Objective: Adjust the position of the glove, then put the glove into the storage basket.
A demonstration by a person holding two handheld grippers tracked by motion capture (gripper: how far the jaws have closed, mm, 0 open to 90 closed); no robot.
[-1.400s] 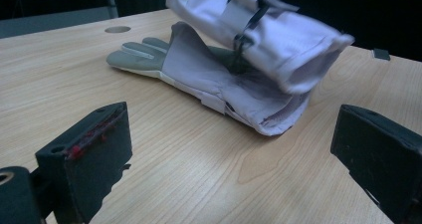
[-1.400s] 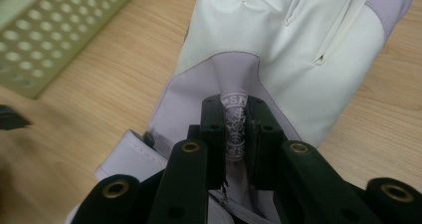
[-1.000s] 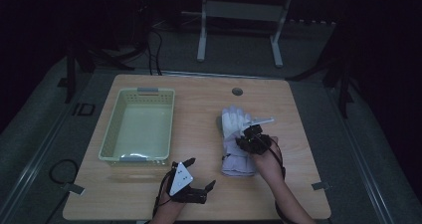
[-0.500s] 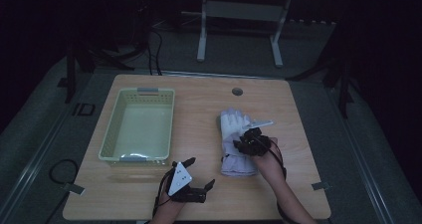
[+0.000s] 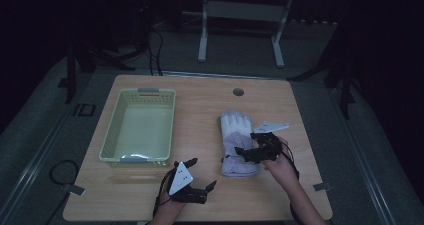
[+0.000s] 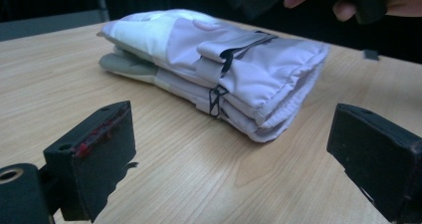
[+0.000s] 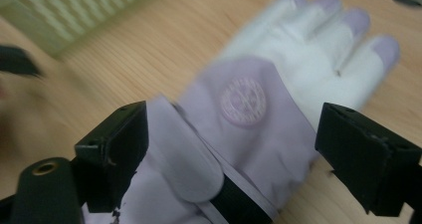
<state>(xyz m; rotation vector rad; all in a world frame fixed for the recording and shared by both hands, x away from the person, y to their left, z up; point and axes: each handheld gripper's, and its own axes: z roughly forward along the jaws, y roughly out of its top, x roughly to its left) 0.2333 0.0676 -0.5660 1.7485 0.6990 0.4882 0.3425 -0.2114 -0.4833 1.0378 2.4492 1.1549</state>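
Jaws of the right gripper (image 5: 246, 152) are standing wide, having just been opening; the pair of gloves (image 5: 236, 144) is lying under and between them, pads not pressing. Jaws of the left gripper (image 5: 201, 173) are standing wide too, empty, hovering near the front edge of the surface (image 5: 200, 110), aimed at the cuff end.

Gloves are lying stacked at centre-right of the surface, well apart from the basket (image 5: 140, 125).

Judgement: the pair is being released or re-gripped. A good regrip is taking both layers at the cuff, below the black strap (image 6: 226, 59), so neither glove is sliding off.

Gloves: padded lilac-white fabric, round badge (image 7: 242, 100), soft, slippery. Basket: pale green slotted plastic, rectangular. Surface: light wood grain.
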